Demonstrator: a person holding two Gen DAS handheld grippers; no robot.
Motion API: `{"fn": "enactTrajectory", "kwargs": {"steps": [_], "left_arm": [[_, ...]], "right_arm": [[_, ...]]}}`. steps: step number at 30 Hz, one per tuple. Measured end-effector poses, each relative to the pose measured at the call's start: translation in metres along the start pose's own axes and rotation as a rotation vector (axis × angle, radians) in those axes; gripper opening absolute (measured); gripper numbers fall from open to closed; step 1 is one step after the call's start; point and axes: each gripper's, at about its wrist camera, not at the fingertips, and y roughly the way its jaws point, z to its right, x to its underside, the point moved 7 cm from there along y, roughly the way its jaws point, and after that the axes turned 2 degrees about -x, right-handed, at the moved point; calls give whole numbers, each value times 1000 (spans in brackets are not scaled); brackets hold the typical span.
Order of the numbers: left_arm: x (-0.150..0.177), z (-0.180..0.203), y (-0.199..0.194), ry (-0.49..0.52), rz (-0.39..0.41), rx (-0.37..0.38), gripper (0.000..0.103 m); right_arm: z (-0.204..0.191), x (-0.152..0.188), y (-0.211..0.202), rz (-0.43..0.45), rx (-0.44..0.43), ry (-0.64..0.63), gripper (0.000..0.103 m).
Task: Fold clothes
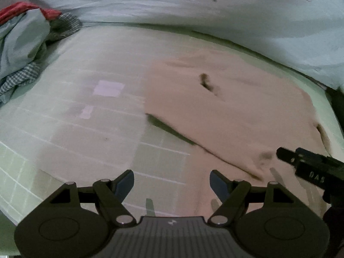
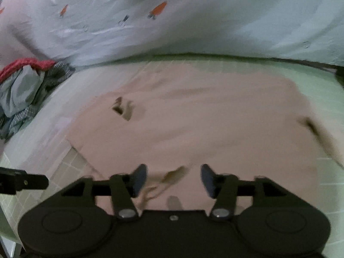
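Observation:
A pale pink garment [image 1: 232, 111] lies spread flat on a light green checked bed sheet [image 1: 75, 129]; it fills the middle of the right wrist view [image 2: 204, 129]. My left gripper [image 1: 172, 183] is open over the sheet at the garment's near left edge, holding nothing. My right gripper [image 2: 174, 179] is open above the garment's near hem, where a small wrinkle [image 2: 174, 175] sits between the fingers. The right gripper also shows at the right edge of the left wrist view [image 1: 307, 165]. The left gripper's tip shows at the left edge of the right wrist view [image 2: 21, 181].
A heap of other clothes [image 1: 25, 49], red, grey and checked, sits at the far left of the bed [image 2: 23, 92]. A pale quilt with carrot prints [image 1: 215, 6] is bunched along the far side [image 2: 172, 21].

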Motion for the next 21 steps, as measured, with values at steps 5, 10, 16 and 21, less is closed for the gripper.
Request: {"fn": "enactTrajectory", "kwargs": {"steps": [5, 10, 16, 21], "left_arm": [[-17, -32, 4, 13, 9, -5, 78], [-30, -60, 11, 46, 10, -5, 79], [-39, -71, 21, 51, -5, 14, 79], [-39, -45, 27, 75, -22, 56, 79]], "right_arm": [[-13, 7, 22, -32, 54, 42, 76], [-17, 10, 24, -13, 94, 57, 59], [-22, 14, 26, 8, 143, 75, 7], [-17, 8, 7, 62, 178, 36, 4]]}}
